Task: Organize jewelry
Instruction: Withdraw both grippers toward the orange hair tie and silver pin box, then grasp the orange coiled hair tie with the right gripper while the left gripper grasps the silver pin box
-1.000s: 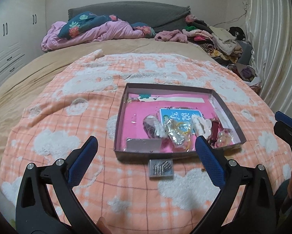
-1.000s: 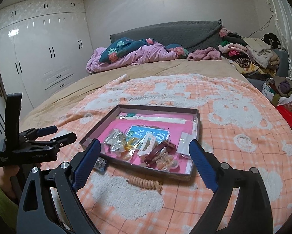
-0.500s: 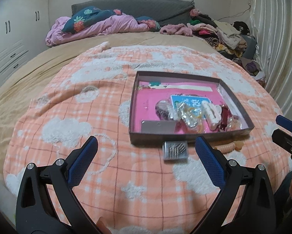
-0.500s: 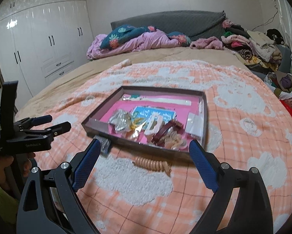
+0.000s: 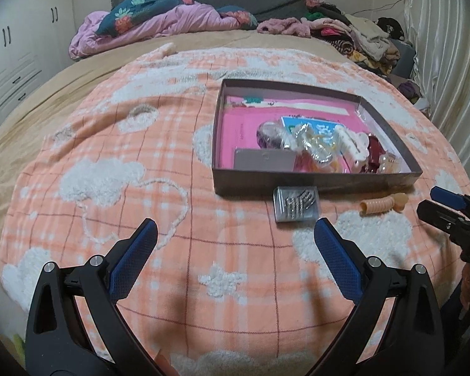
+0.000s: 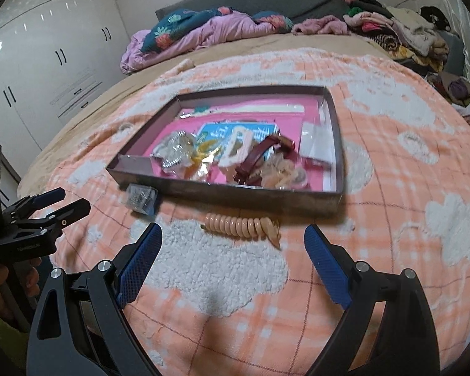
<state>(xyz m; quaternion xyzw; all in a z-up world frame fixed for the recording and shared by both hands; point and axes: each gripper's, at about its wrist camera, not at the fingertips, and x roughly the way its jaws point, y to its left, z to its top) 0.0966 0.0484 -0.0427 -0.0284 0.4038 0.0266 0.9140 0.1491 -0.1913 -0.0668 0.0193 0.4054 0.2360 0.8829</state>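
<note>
Because both the left gripper (image 5: pixel 235 244) and the right gripper (image 6: pixel 233 247) hung wide open and empty, with the coiled hair tie (image 6: pixel 241 226) just ahead of the right one outside the box (image 6: pixel 235 195), a hasty pinch risked catching the fluffy blanket (image 6: pixel 376 250) instead.

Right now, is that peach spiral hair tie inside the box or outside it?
Outside. The spiral hair tie lies on the blanket just in front of the box, beyond its near wall.
</note>
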